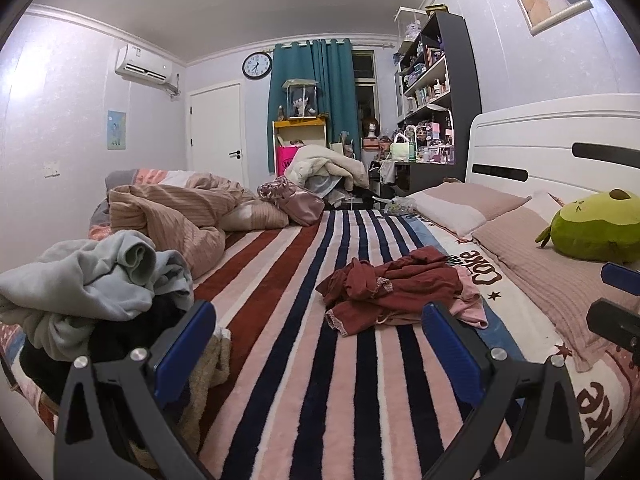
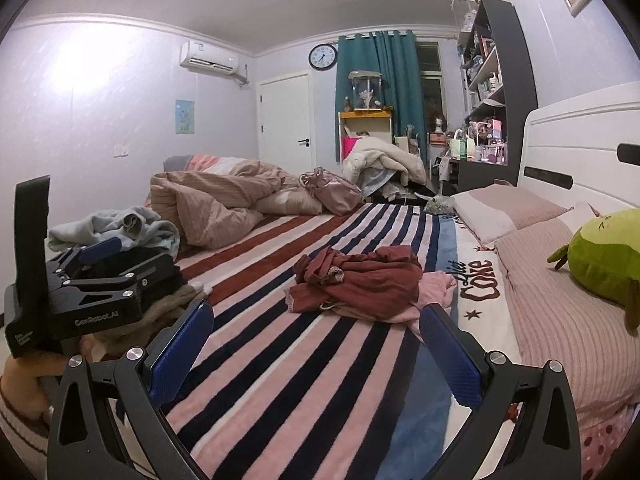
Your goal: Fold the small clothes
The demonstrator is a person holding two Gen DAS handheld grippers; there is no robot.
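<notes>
Open striped blanket [image 1: 304, 360] lies between both tools and the crumpled red garment [image 1: 394, 290]. Left flank blocked by a clothes heap [image 1: 92, 280] and bunched duvet [image 1: 176, 212]; right flank by pillows [image 1: 560, 276] and a green plush [image 1: 596, 228].

Plush fuzzy striped blanket [image 1: 304, 360], soft crumpled maroon cloth garment [image 1: 404, 284], ribbed knit pillowcase [image 1: 560, 280], matt black gripper [image 2: 316, 344] frame, textured blue pads [image 2: 180, 348].

My left gripper [image 1: 318, 324], fingers [image 1: 186, 346] spread, hovers over the striped bed [image 1: 304, 380] before a crumpled red garment [image 1: 396, 286].
</notes>
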